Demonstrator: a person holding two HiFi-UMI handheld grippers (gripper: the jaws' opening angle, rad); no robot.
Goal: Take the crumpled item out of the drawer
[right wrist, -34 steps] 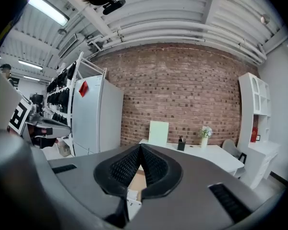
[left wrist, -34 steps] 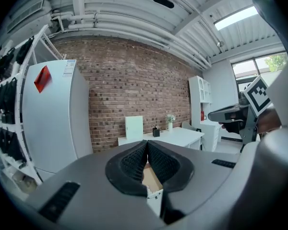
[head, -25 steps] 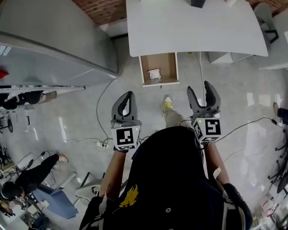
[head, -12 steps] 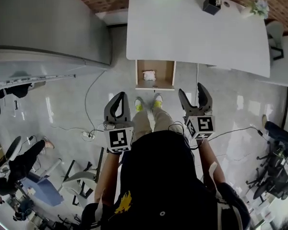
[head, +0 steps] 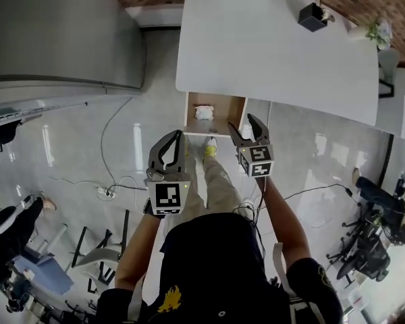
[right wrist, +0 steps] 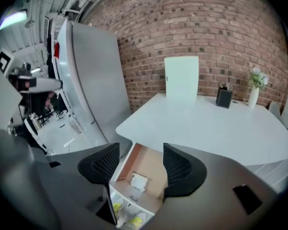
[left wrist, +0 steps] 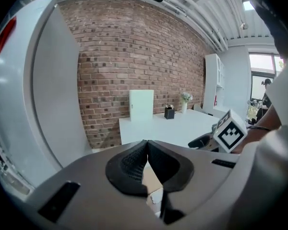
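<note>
A white crumpled item (head: 204, 112) (right wrist: 138, 181) lies inside the open wooden drawer (head: 213, 133) (right wrist: 134, 196) under the white desk's (head: 270, 46) front edge. My right gripper (head: 244, 121) (right wrist: 140, 146) hovers just above and to the right of the drawer. Its jaws are wide apart and closing, with nothing between them; the drawer and the item show through the gap, well below. My left gripper (head: 177, 133) (left wrist: 147, 143) is shut and empty, held above the floor left of the drawer's front.
A large grey cabinet (head: 54, 32) stands to the left. On the desk sit a black pen holder (head: 312, 17) and a small plant (head: 379, 31). Cables and a power strip (head: 108, 193) lie on the floor at left. Office chairs (head: 371, 248) stand at right.
The person has stepped closer to the desk. Both grippers have come nearer the drawer, and the right one has reached forward to its right corner.
</note>
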